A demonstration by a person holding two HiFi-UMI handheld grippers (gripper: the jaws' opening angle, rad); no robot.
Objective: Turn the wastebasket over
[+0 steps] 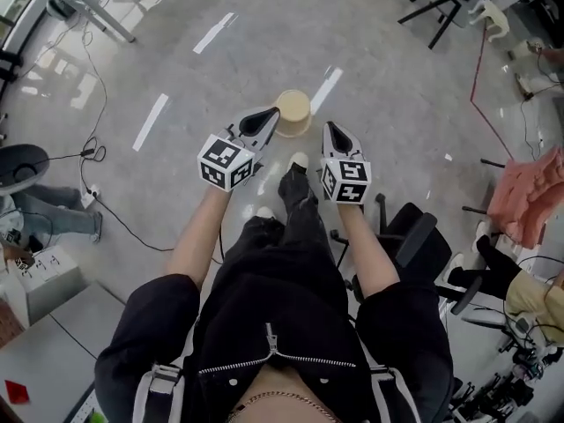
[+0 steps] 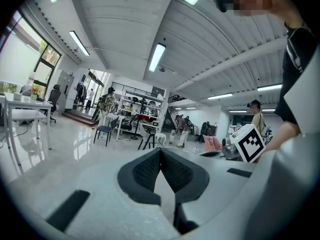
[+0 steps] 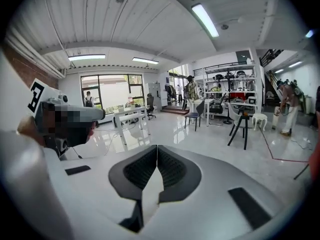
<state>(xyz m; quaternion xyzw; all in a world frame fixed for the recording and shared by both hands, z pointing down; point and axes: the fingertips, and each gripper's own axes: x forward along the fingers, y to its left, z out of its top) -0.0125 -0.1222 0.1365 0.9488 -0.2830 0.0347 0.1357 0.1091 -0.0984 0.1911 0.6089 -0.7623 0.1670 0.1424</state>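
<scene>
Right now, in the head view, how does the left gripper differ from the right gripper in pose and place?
The left gripper leans toward the picture's right, while the right gripper points almost straight up the picture. The left gripper's tip overlaps the edge of the wastebasket in the picture, while the right gripper stands clear beside it. Both have their jaws shut with nothing between them.

Grey floor (white-striped) — office chair, strip lights overhead.
</scene>
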